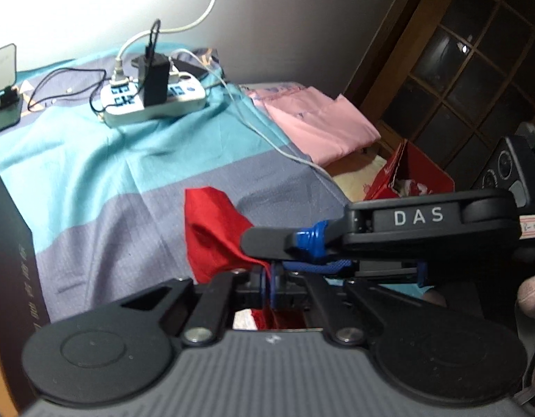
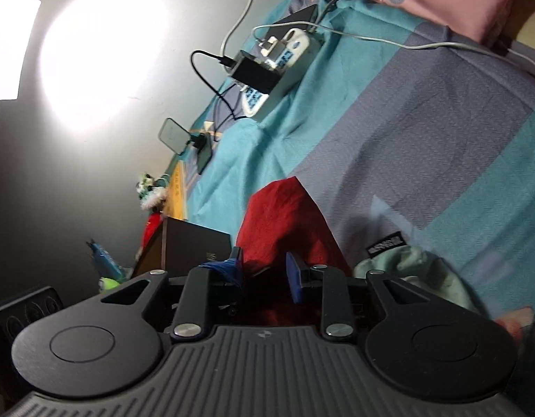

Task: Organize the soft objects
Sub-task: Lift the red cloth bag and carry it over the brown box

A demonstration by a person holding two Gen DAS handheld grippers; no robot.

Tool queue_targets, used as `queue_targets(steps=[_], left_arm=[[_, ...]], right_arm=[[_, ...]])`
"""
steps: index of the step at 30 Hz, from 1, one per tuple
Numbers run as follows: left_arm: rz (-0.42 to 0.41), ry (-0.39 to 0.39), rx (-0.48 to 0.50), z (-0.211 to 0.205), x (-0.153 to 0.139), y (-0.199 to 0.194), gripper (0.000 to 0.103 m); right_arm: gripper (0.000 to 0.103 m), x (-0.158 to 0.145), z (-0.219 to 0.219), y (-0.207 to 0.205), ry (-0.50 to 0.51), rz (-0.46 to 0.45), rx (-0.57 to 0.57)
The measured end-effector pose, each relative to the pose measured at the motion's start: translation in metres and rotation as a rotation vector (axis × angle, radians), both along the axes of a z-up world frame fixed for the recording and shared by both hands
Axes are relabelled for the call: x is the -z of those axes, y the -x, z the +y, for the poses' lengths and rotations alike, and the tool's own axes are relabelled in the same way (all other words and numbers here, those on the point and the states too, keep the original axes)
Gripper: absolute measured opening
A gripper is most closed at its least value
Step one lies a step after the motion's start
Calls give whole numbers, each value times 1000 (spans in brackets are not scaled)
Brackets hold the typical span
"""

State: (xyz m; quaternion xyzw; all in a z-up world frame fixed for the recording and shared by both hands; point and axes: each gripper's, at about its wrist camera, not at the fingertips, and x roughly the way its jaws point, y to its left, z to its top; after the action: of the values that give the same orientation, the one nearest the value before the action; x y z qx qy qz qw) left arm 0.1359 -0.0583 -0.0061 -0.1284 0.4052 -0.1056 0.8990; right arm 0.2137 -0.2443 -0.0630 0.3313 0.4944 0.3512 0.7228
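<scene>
A red cloth [image 1: 211, 229] hangs bunched above the striped bed sheet [image 1: 128, 180]. My left gripper [image 1: 270, 276] is shut on its lower edge, the blue pads pressed together with the cloth pinched between them. My right gripper [image 1: 267, 255] reaches in from the right, one finger above and one below the same edge. In the right wrist view the red cloth [image 2: 284, 222] rises between the two blue pads [image 2: 295, 278], which stand apart with a dark gap beside the cloth. My right gripper [image 2: 265, 267] is open around it.
A mint green cloth [image 2: 409, 271] lies bunched at the right. Folded pink fabric [image 1: 319, 125] sits at the bed's far corner. A power strip [image 1: 152, 100] with chargers and cables, a phone on a stand [image 1: 3, 69], a dark box [image 1: 10, 260] and a red carton [image 1: 409, 173] surround the sheet.
</scene>
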Motion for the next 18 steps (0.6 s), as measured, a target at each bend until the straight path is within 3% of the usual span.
queue_targets(steps=[5, 10, 14, 18], left_arm=[[-149, 9, -105, 40, -58, 35, 0], [-249, -97, -223, 92, -103, 82, 0], [-223, -215, -299, 133, -109, 110, 0], [-152, -271, -374, 179, -98, 130, 0]], right_arm=[[10, -45, 25, -1, -182, -49, -105], [11, -88, 91, 11, -282, -98, -265], [12, -104, 166, 37, -240, -152, -378], [12, -95, 229, 62, -183, -165, -438]])
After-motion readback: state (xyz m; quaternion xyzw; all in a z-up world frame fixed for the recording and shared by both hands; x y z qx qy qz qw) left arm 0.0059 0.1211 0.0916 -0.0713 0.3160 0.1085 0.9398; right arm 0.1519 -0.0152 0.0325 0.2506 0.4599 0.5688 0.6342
